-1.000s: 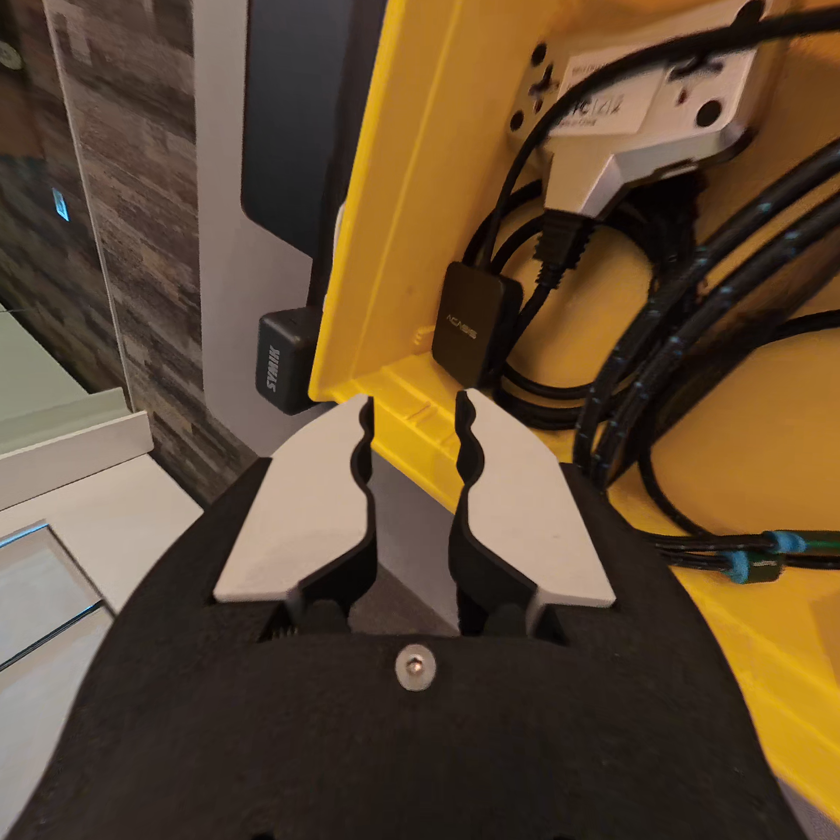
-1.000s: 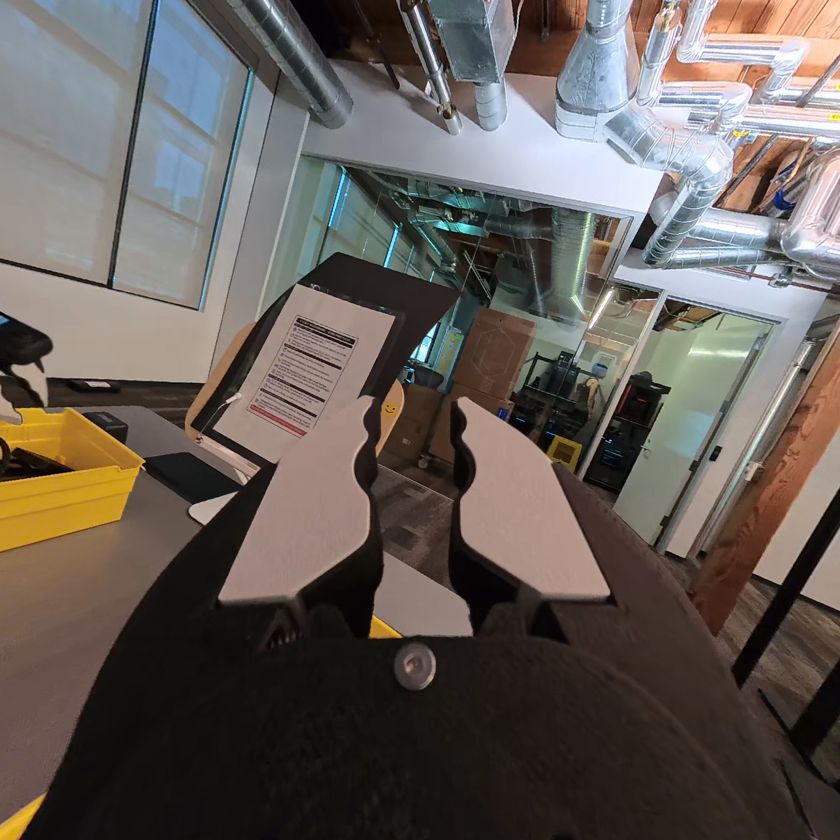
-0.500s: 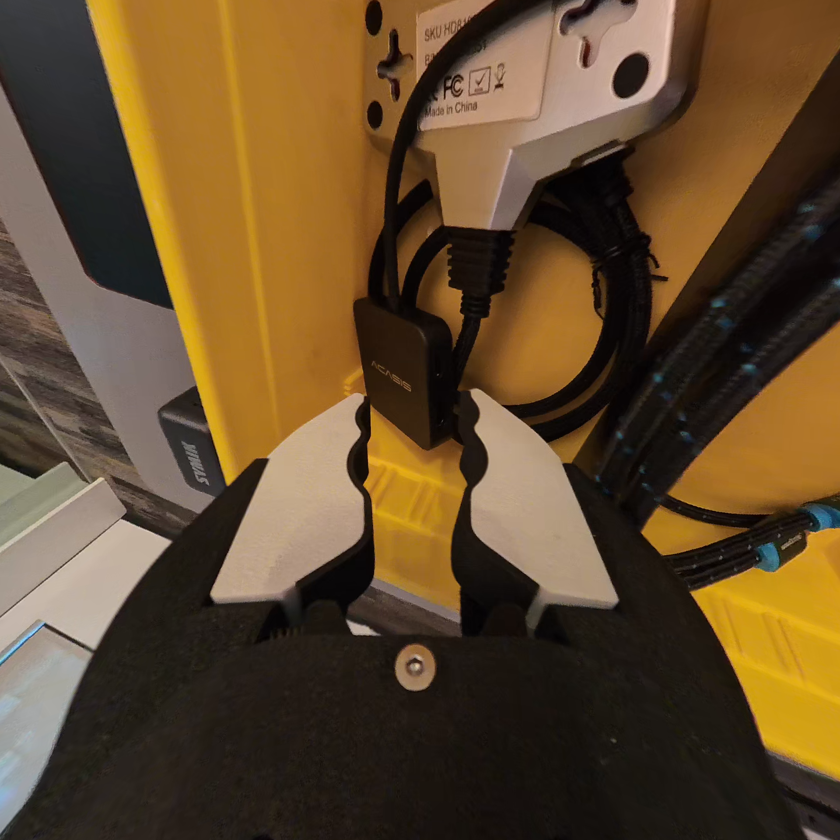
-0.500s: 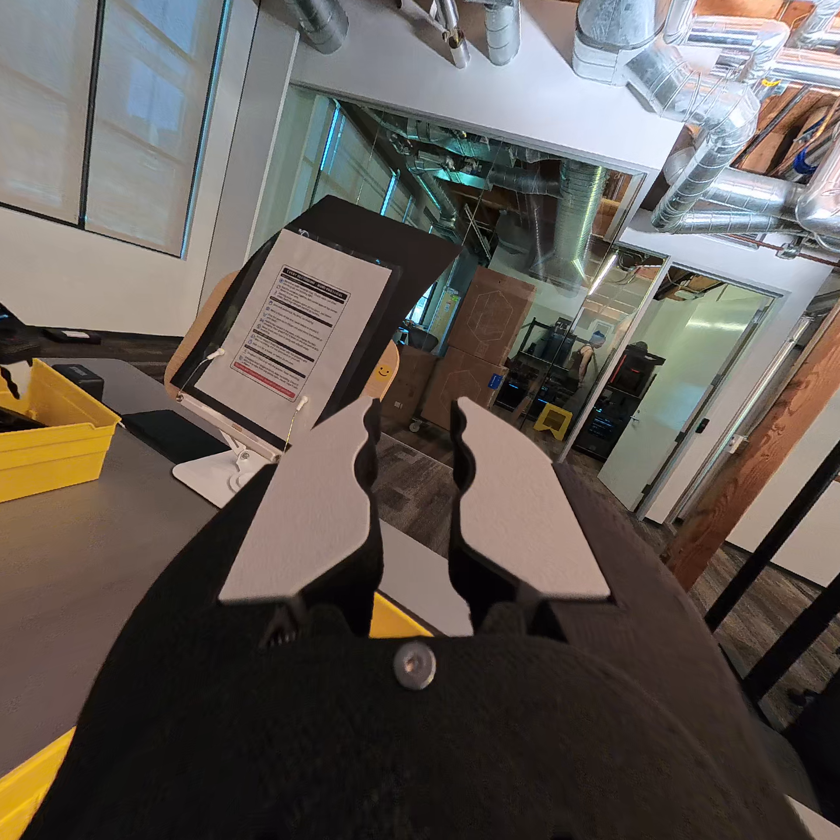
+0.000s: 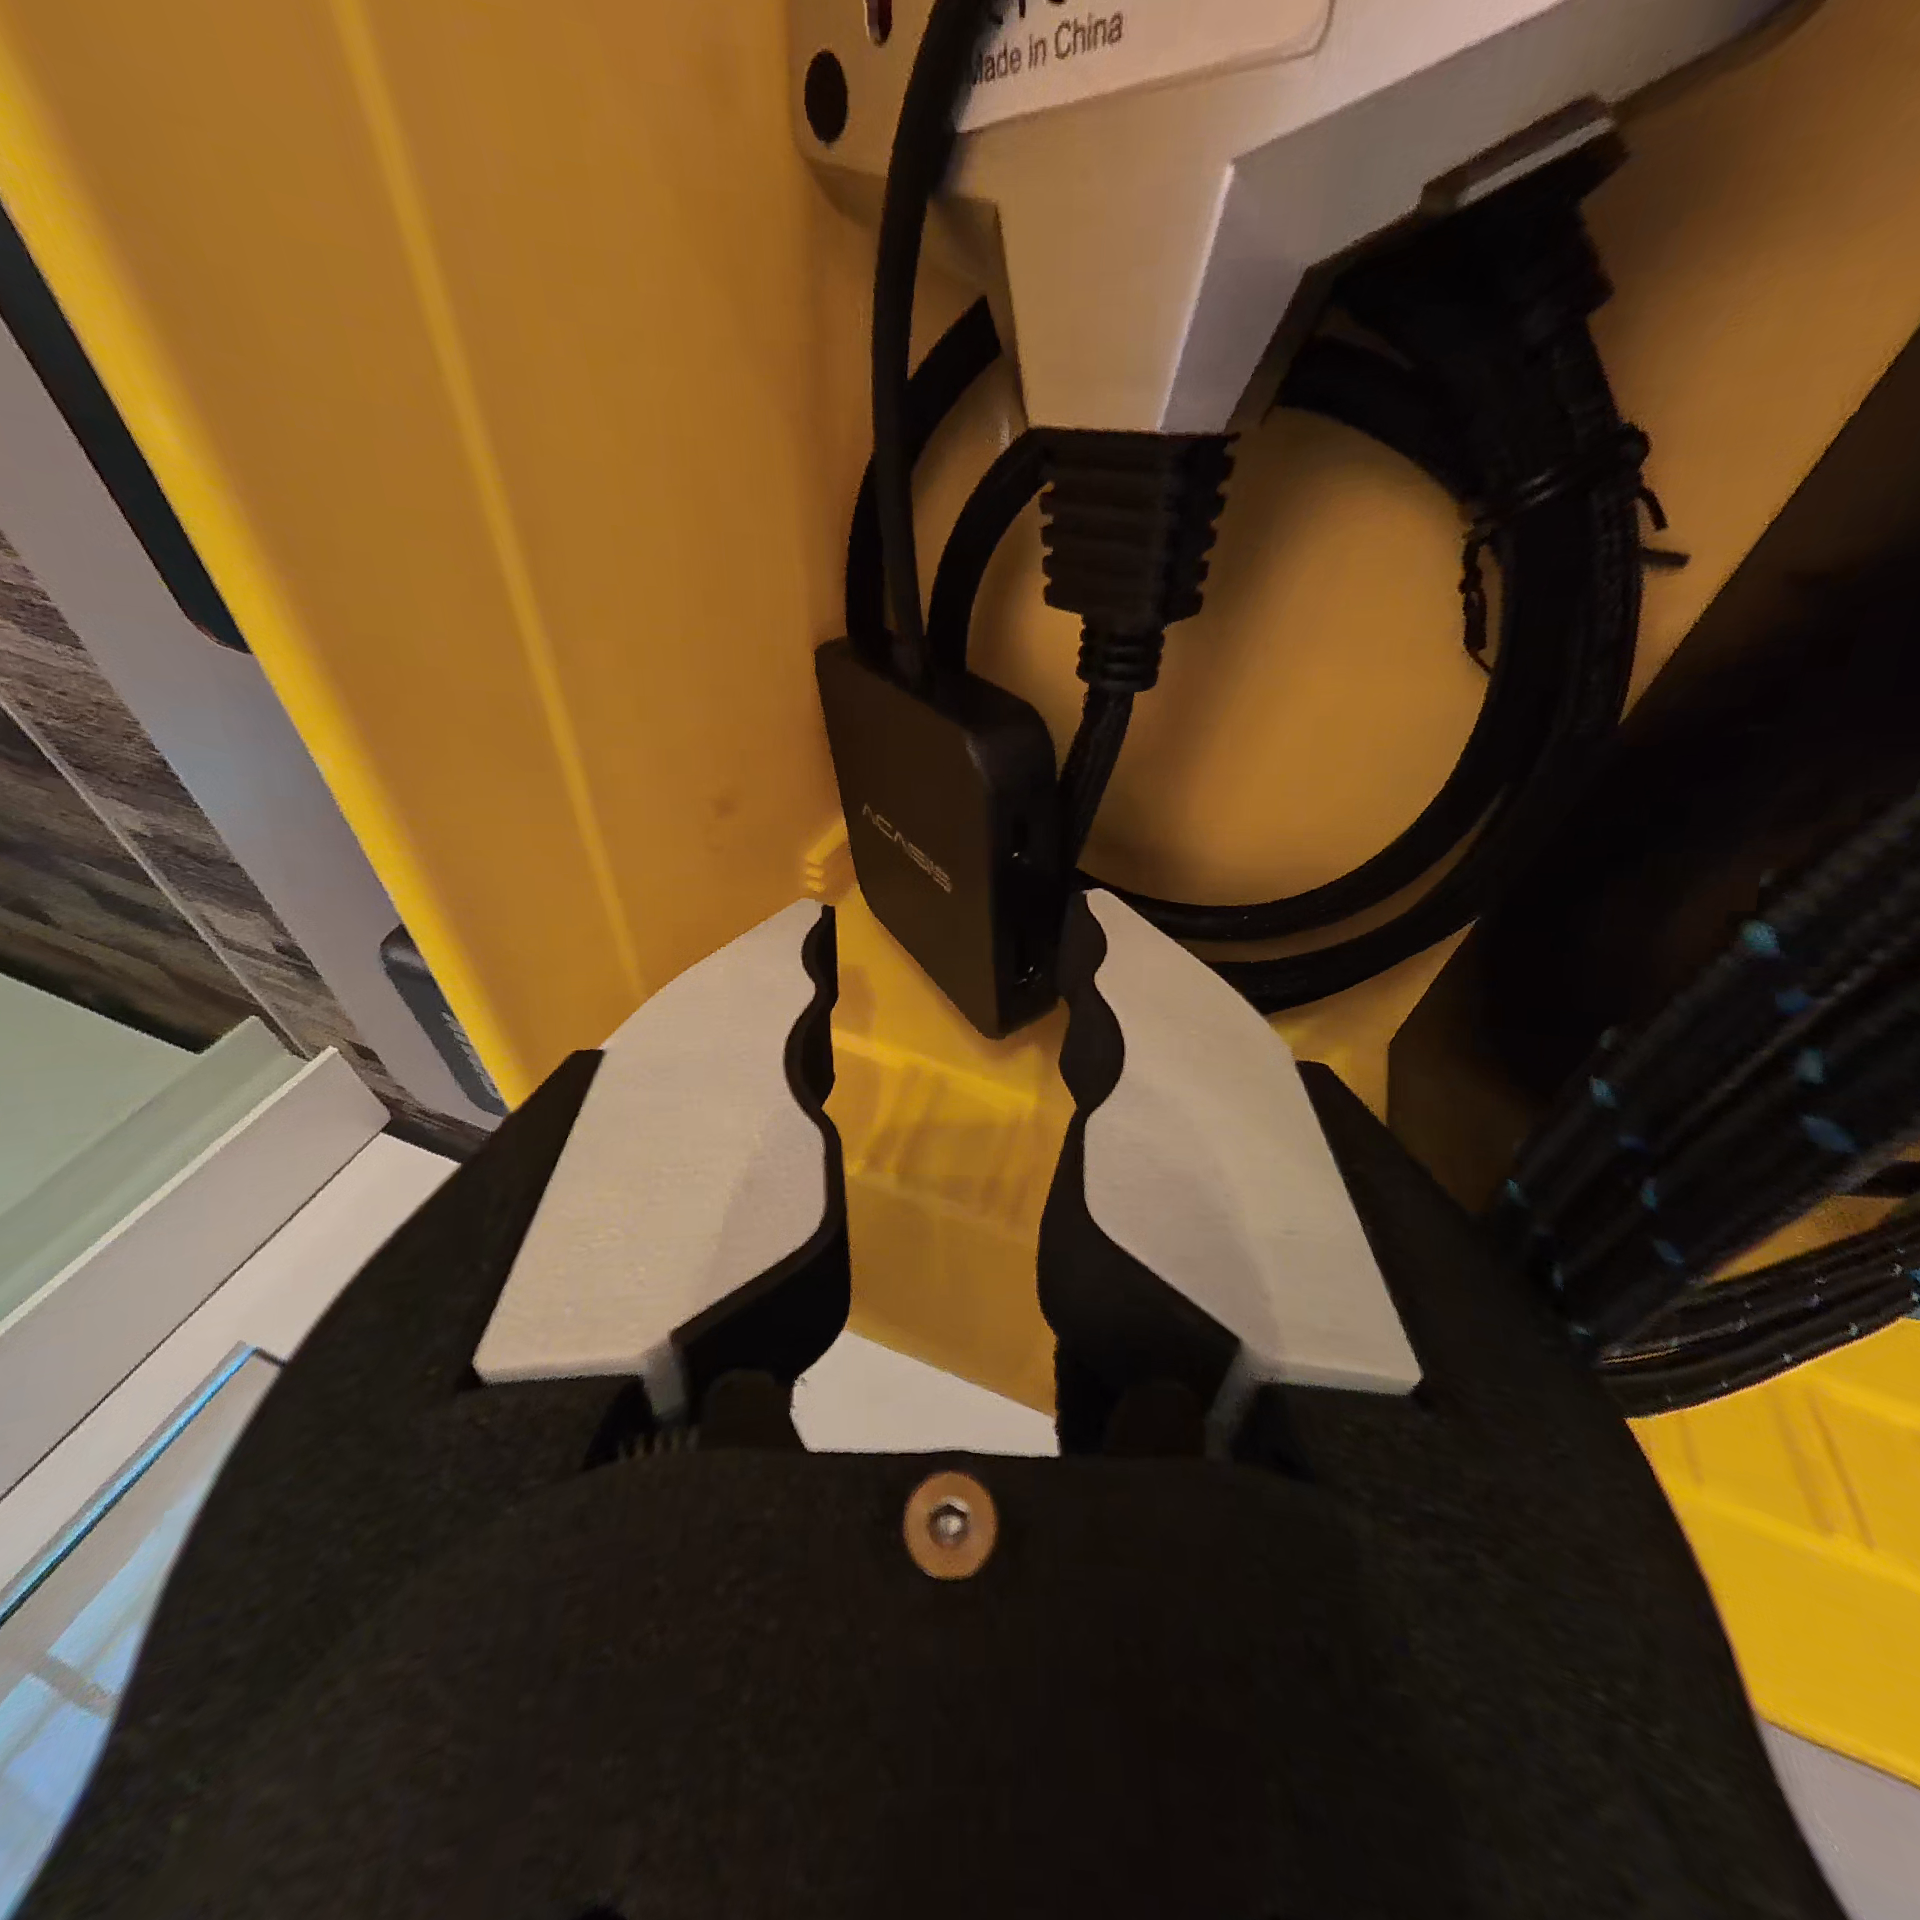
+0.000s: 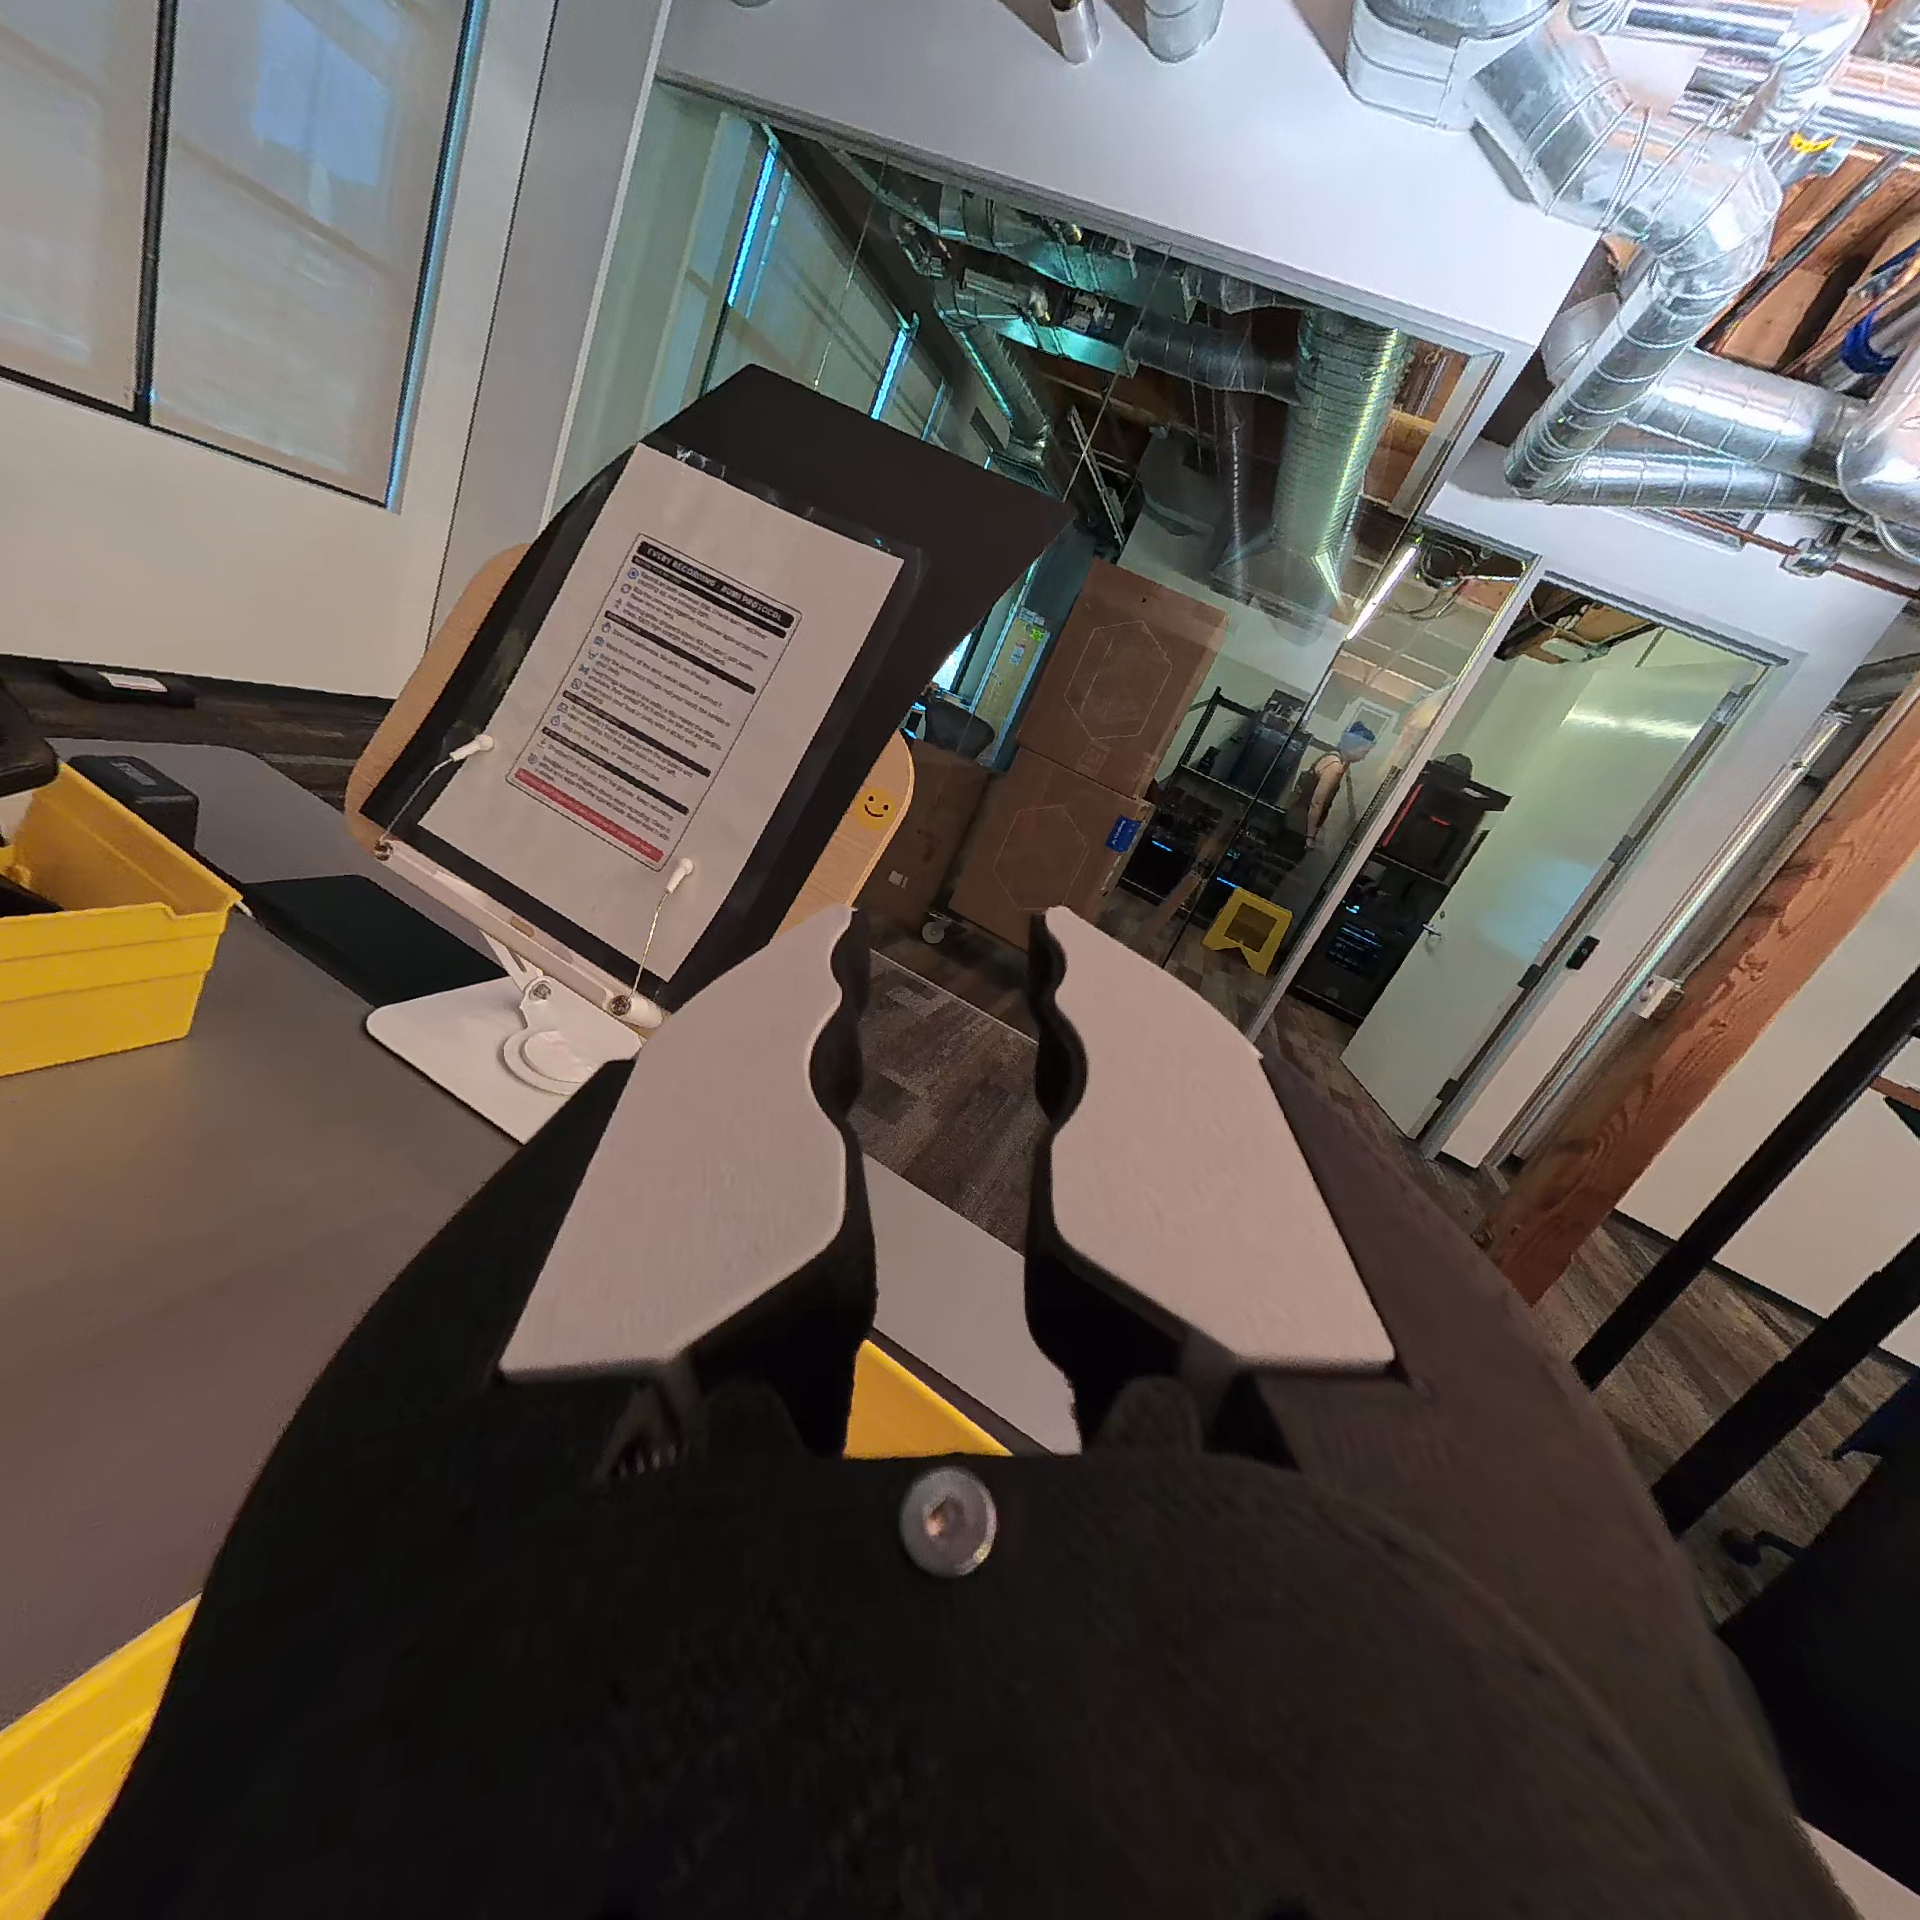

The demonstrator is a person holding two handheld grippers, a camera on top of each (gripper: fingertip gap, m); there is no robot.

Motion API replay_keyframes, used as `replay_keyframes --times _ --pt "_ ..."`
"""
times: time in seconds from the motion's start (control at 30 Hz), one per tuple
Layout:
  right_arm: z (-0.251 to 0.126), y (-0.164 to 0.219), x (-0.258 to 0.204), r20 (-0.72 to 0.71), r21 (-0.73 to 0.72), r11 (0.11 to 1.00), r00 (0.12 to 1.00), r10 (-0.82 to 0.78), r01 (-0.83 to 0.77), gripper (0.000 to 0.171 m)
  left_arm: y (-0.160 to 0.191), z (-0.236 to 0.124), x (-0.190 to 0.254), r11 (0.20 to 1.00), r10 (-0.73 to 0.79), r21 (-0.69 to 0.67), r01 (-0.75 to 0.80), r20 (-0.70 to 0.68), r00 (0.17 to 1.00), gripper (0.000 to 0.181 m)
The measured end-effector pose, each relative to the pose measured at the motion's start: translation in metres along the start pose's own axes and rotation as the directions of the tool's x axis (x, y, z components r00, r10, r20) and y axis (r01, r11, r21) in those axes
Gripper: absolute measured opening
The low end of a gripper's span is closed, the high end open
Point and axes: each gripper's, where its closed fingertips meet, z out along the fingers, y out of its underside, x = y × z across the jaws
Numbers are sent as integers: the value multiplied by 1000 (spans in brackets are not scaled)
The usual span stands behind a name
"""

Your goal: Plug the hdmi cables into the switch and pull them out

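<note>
Black remote pod (image 5: 940,831) now sat at the tips of the left gripper (image 5: 948,920), jaws wide and empty, after its advance into the yellow bin (image 5: 499,416); grasp judged imminent.

The left gripper (image 5: 948,914) has pushed deeper into the yellow bin (image 5: 520,436) over the last second; the small black adapter box (image 5: 940,831), earlier ahead of the fingertips, now sits with its lower end between them, just beside the right finger and apart from the left; the grey switch (image 5: 1122,291) with its plugged black HDMI connector (image 5: 1127,530) has drawn closer ahead and runs off the top edge; the braided cables (image 5: 1714,1164) have slid off to the right; the right gripper (image 6: 943,925) has tipped downward, so the document stand (image 6: 665,717) and grey table (image 6: 187,1195) sit nearer its left finger and the ceiling ducts (image 6: 1621,145) have slid upward.
</note>
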Motion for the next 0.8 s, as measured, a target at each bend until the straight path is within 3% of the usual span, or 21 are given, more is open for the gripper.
replay_keyframes --times 0.53,0.8 --pt "-3 -8 -4 -15 4 999 999 -51 52 28 3 -13 -12 1000 -7 22 5 77 997 14" --pt "-6 -10 0 -24 16 999 999 -45 45 28 6 6 -10 999 -15 -30 17 57 998 18"
